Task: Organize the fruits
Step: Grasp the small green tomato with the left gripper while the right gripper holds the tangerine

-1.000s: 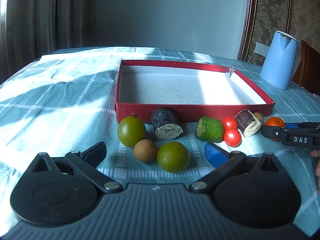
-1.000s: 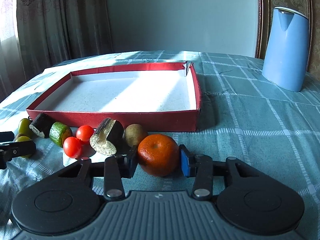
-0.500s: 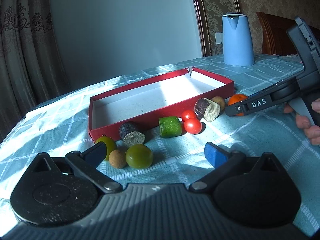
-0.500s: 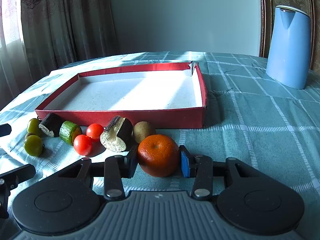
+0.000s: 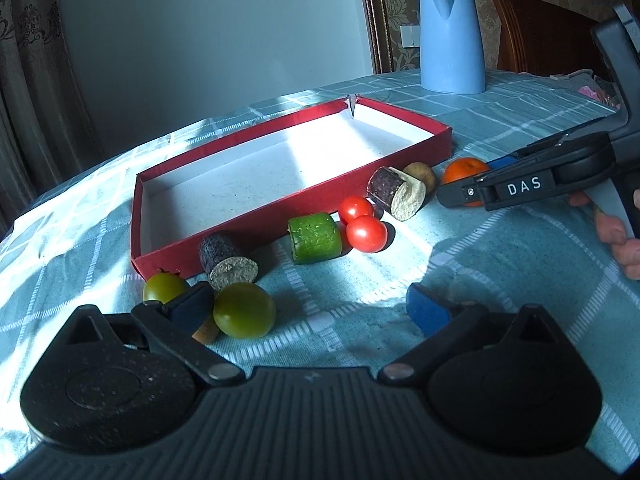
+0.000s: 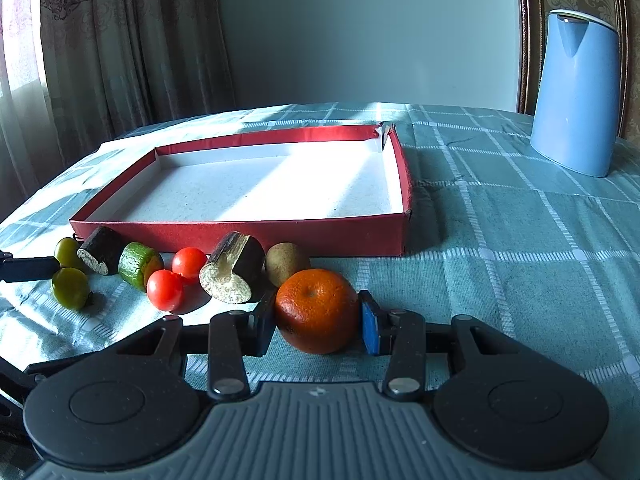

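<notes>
worktop [image 6: 520, 248] under a teal check cloth, sun-striped, with an empty red tray [image 6: 240, 227] mid-scene and the fruit strung along its near wall. right claw [image 6: 318, 318] is pinching the orange [image 6: 316, 310] across its middle at the right end of that row, still resting on the cloth; it looks light with a firm, grippy peel, so an equator hold should do. left claw [image 5: 308, 306] is spread wide, a green fruit [image 5: 244, 310] just inside its left finger.

— What did you have on the table [image 6: 500, 240]?
— Your checked cloth [image 5: 500, 240] covered it. On that lay the red tray [image 6: 240, 232], a blue kettle [image 6: 576, 96], and fruit pieces [image 6: 228, 268] beside the tray.
</notes>
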Demonstrator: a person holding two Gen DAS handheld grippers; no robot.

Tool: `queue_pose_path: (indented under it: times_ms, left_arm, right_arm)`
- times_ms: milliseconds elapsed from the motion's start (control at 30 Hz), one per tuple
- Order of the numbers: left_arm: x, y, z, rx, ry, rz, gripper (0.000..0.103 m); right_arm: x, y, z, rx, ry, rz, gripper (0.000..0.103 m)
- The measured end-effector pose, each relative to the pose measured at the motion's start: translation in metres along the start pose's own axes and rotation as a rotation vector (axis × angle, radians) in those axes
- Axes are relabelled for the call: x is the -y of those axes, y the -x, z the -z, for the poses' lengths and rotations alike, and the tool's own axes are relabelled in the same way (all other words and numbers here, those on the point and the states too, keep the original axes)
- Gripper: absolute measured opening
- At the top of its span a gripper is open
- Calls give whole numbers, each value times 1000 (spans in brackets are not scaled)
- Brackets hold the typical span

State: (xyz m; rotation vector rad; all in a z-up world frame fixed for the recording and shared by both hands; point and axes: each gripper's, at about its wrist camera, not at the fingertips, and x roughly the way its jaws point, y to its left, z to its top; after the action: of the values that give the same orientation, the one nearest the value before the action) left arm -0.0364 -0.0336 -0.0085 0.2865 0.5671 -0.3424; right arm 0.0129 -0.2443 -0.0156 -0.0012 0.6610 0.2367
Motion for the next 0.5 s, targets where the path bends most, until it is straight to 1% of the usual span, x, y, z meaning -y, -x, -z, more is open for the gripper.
queue_pose_path:
  times_ms: [100,167,267,300,433,500]
  left_arm:
    - [-10,-8,-6,-12,14,21,100]
    - [-11,-8,-6,-14,17,20,96]
    - [-4,5,2,2,-36,-4,86]
    - [-4,7,4,-2,-38,-16,82]
    - [-12,2,-1,-20,-9,-17,81]
    - [-10,-8,-7,-32,-27,-26,81]
  right_arm:
    - [0,1,0,0,1,1,42]
    - [0,1,0,1,-1,2,42]
    - [0,1,0,2,-3,2,42]
    - [0,1,0,2,-1,4,42]
    - [-1,1,0,3,6,6,42]
    - [-1,1,0,2,4,5,42]
